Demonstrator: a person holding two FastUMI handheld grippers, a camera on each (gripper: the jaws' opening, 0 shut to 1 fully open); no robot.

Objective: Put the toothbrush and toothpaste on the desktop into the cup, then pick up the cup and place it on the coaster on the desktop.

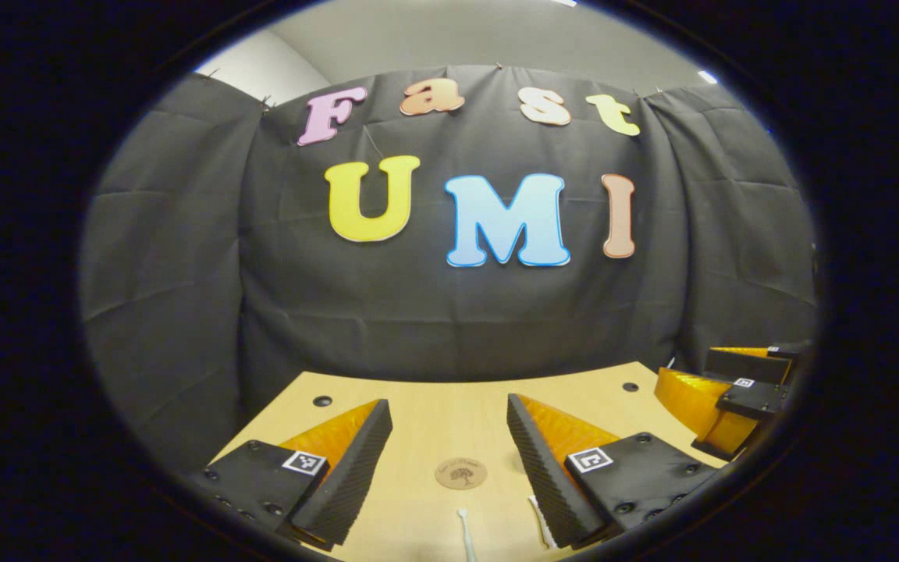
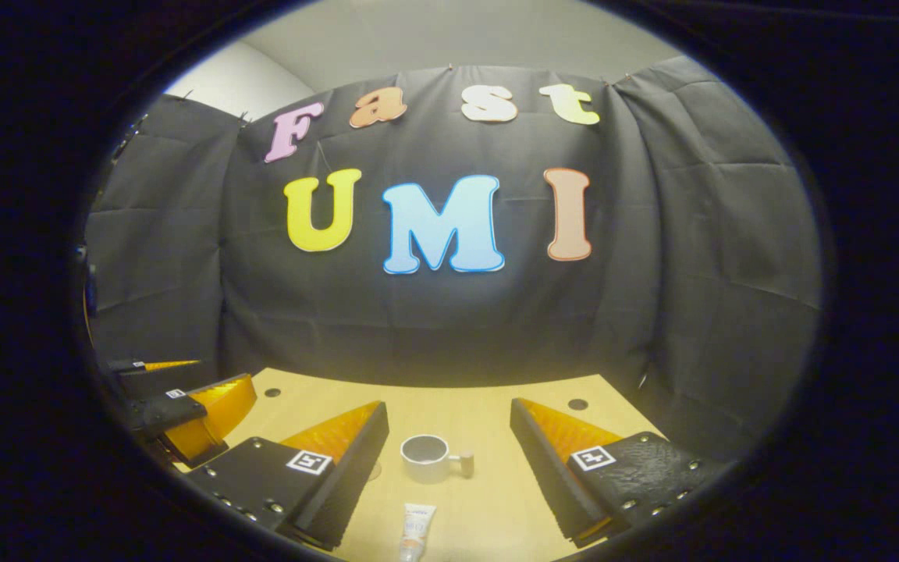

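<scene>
Worktop point(image 1: 449, 406) of pale wood runs out ahead of both claws, black cloth wall behind it. Left claw point(image 1: 449, 468) hangs above the near edge with its two ribbed fingers spread wide, nothing between them. Straight ahead in that gap lies the round brown coaster point(image 1: 461, 473), flat on the wood and bare on top. Just nearer than the coaster, the white toothbrush point(image 1: 466, 535) lies lengthwise, its tip pointing toward the coaster but apart from it. A second thin white strip shows beside the right-hand finger; too little of it is visible to tell what it is.

Over to the right gripper view: right claw point(image 2: 449, 472) is also spread wide and holds nothing. Between its fingers stands the cup point(image 2: 426, 458), white, upright, handle sticking out to the right in this view. Its mouth faces up and the inside looks dark and empty as far as can be seen. Nearer than the cup lies the toothpaste point(image 2: 416, 531), a white tube flat on the wood, apart from the cup. Each claw appears at the edge of the other's view, off to the side.
</scene>
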